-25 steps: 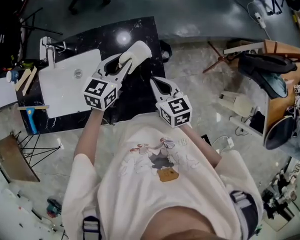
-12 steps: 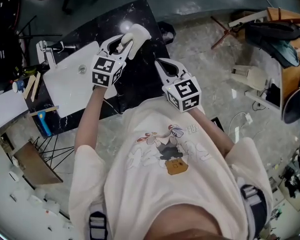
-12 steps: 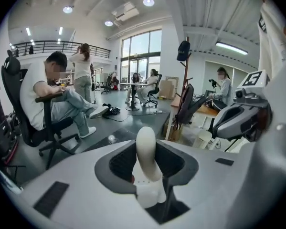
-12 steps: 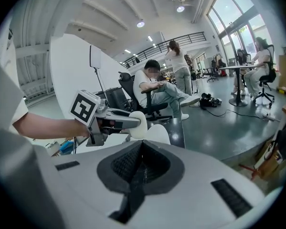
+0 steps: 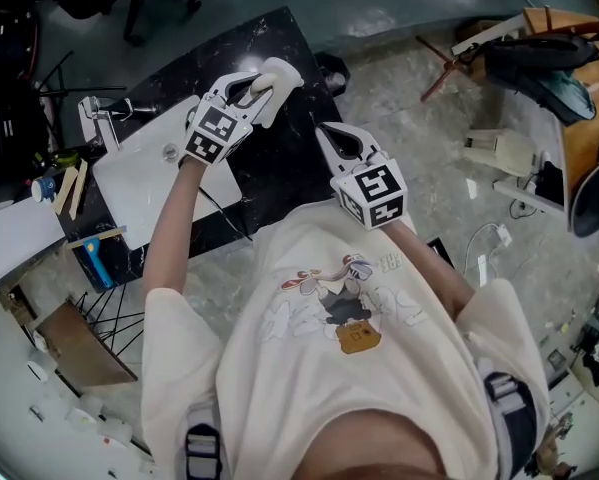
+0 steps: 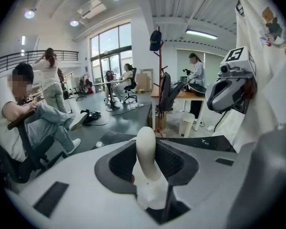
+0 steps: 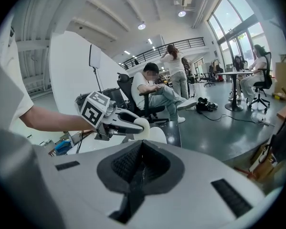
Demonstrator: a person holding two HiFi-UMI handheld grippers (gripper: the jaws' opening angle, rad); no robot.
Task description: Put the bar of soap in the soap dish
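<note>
Hovering above the black marble counter, the left gripper clasps the soap; right gripper jaws closed.

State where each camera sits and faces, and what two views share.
Head view: on the person's head, facing steeply down at the black counter and white sink; shows both forearms, shirt, left gripper, right gripper.
Left gripper view: on the left gripper, facing along its jaws, closed on the soap, into the room; right gripper and shirt at right.
Right gripper view: on the right gripper, facing along its shut jaws toward the left gripper.
Shared: each gripper view shows the other gripper.
</note>
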